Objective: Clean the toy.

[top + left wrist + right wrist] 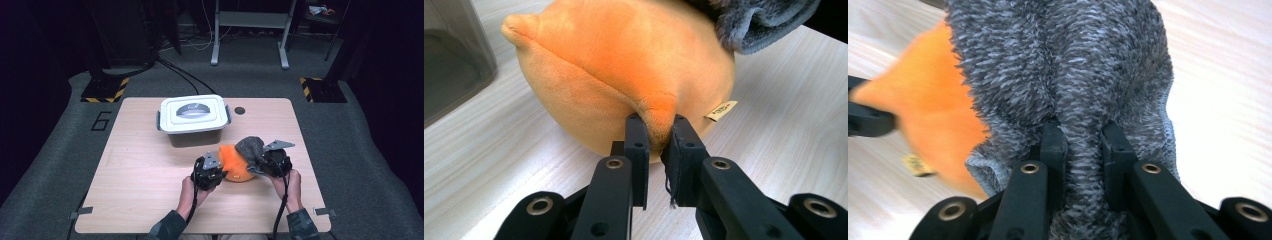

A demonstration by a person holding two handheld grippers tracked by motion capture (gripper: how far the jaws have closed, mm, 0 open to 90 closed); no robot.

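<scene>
On the wood table [140,165], near the lidded bin [194,120], we've got the left gripper [656,131] pinched on the orange plush [624,65] and the right gripper [1083,137] clamped on its grey fuzzy cap [1063,65]; both look soft, light, stretchy, so we'd grip fabric folds.

Ahead of me a lidded white storage box [194,120] sits near my table's [140,170] far edge, a small dark disc [240,110] just beside it.

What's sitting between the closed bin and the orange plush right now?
Nothing: in the high view, bare table separates the lidded bin from the orange plush, which both grippers hold at its sides.
</scene>
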